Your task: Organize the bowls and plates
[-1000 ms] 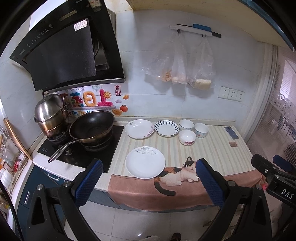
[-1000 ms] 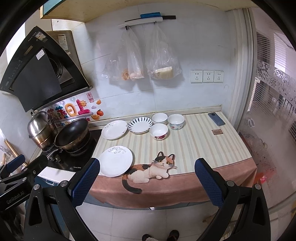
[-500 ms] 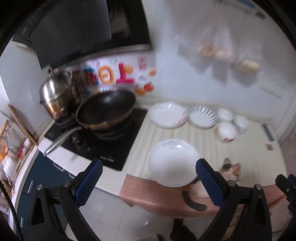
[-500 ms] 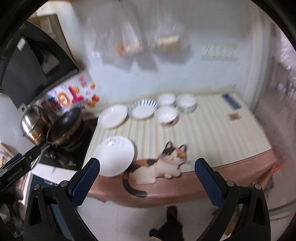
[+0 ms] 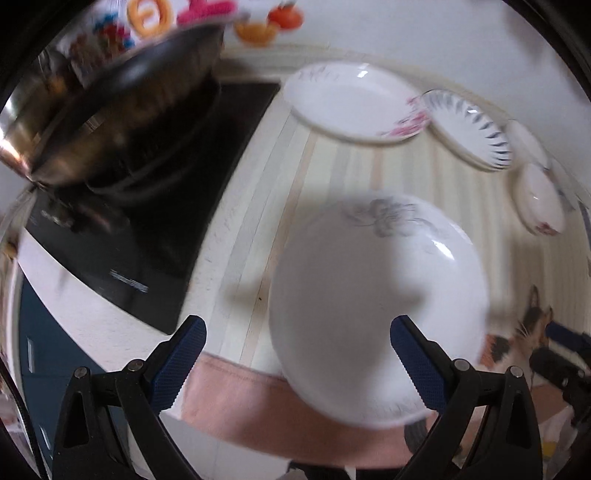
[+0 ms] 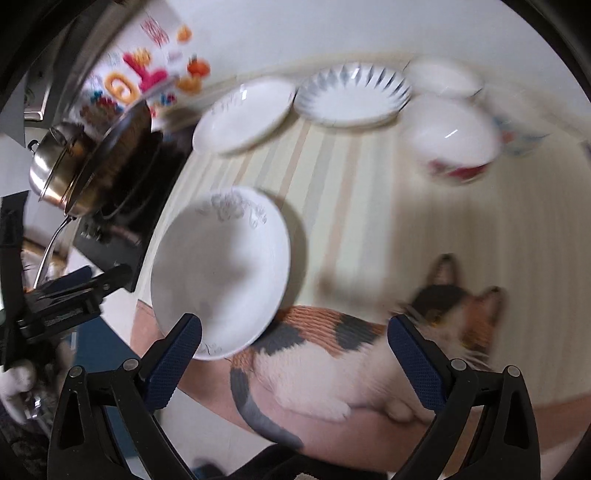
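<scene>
step: we bring left gripper [image 5: 297,341], jaws spread and empty, to the round white grey-flowered plate [image 5: 373,295] at the counter's front edge | right gripper [image 6: 293,339] likewise wide | next: we'd pinch its near rim

A white wall [image 6: 369,26] is running behind the counter, carrying bright cartoon stickers [image 5: 159,14] at its left end. A striped cream cloth [image 6: 443,229] is covering the worktop, ending in a pink border [image 5: 236,391] that is hanging over the front edge, with a calico cat picture [image 6: 369,347] lying along it. A black cooktop [image 5: 177,192] is sitting to the left, bearing a dark pan [image 5: 122,110] and a steel pot [image 6: 55,173]. Blue cabinet fronts [image 5: 44,354] are showing below. Both views are blurring.
</scene>
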Demonstrator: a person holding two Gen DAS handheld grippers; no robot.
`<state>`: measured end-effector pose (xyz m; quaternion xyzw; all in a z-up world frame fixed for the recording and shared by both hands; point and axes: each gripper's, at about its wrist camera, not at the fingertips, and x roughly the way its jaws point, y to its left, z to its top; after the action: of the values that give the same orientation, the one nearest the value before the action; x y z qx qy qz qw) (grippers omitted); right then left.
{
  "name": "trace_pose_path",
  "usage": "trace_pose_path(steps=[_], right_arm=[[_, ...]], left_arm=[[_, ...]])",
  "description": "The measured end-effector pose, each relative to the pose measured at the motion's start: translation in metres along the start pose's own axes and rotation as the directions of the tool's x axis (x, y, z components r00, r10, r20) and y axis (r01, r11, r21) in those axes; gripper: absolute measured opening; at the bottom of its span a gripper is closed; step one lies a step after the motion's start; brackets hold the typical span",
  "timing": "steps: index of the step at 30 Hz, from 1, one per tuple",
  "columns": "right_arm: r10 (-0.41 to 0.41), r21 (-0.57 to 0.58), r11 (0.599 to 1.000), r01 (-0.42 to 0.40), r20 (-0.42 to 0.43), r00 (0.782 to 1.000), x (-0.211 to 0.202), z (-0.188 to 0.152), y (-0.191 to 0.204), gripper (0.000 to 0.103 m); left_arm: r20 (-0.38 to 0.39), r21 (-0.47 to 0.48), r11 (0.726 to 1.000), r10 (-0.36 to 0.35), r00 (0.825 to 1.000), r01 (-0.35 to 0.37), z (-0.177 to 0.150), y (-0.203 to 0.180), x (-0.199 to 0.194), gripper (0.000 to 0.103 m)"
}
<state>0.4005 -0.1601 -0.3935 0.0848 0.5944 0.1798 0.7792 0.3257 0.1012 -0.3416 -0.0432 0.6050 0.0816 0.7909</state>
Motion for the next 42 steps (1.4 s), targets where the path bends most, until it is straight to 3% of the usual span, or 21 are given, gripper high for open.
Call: trace_pose_path(steps=[2,7,10,13,15,17,33,42], right_arm=[[0.026,-0.001,1.000,-0.026,-0.051,0.998,0.027,0.011,-0.001,0.101],[0.068,-0.018,0.997,-0.071,-0.128,0.989,0.073,0.029,-0.001,0.087],[0.114,0.003,0.993,-0.115,-0.163,0.980,0.090,0.036,0.001,0.076],[0.136,0.007,0.990,-0.137,-0.182,0.974,0.106,0.040,0.004,0.057],[0.141,0.003,0.990,-0.143,-0.182,0.973,0.106,0.039,0.006,0.032],[0.126,-0.005,0.992,-0.129,-0.174,0.977,0.109,0.040,0.009,0.022],[0.099,0.016,0.995,-0.097,-0.131,0.987,0.080,0.034,-0.006,0.022],[0.076,0.082,0.994,-0.070,-0.062,0.995,0.030,0.022,-0.052,0.022]], left_arm=[[-0.044,-0.030,0.999,-0.012,0.999,0.011,0.005,0.005,0.020,0.096],[-0.102,-0.109,0.991,-0.084,0.991,0.073,0.011,0.019,0.048,0.095],[-0.115,-0.124,0.985,-0.137,0.984,0.122,0.011,0.020,0.054,0.071],[-0.133,-0.130,0.978,-0.179,0.975,0.162,0.010,0.017,0.061,0.049],[-0.135,-0.124,0.979,-0.178,0.975,0.162,0.009,0.015,0.061,0.049],[-0.133,-0.116,0.980,-0.175,0.975,0.160,0.007,0.013,0.059,0.049],[-0.075,-0.036,0.983,-0.184,0.980,0.182,0.013,-0.002,0.035,0.044],[-0.062,0.066,0.971,-0.227,0.972,0.231,0.012,-0.059,0.019,0.044]])
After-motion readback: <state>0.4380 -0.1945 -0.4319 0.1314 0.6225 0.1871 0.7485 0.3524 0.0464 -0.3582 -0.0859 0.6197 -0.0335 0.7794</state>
